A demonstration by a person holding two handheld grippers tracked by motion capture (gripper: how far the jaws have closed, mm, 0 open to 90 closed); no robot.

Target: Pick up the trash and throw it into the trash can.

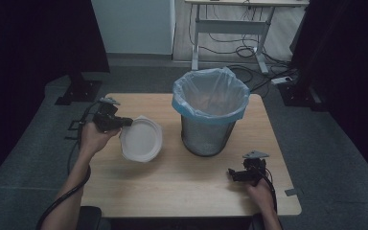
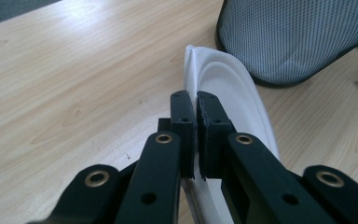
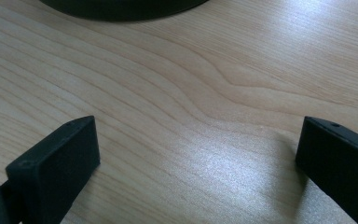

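Two grippers are seen over one wooden table (image 1: 182, 182). The left gripper (image 1: 124, 122) is held at the table's left side, its jaws pressed together on the rim of a white plate (image 1: 142, 140); in the left gripper view the rim is pinched between the two black pads (image 2: 184, 122) and the plate (image 2: 233, 88) is tilted on edge, its far end near the bin (image 2: 293, 37). The right gripper (image 1: 234, 174) is rested low at the table's front right, jaws spread wide with nothing between them; bare wood (image 3: 191, 140) is shown between its pads (image 3: 56, 163). One mesh bin (image 1: 206, 136), lined with a blue bag (image 1: 211, 93), is stood at the centre back of the table, just right of the plate and apart from it. A desk frame (image 1: 230, 28) and cables (image 1: 249, 50) are noted on the floor beyond.
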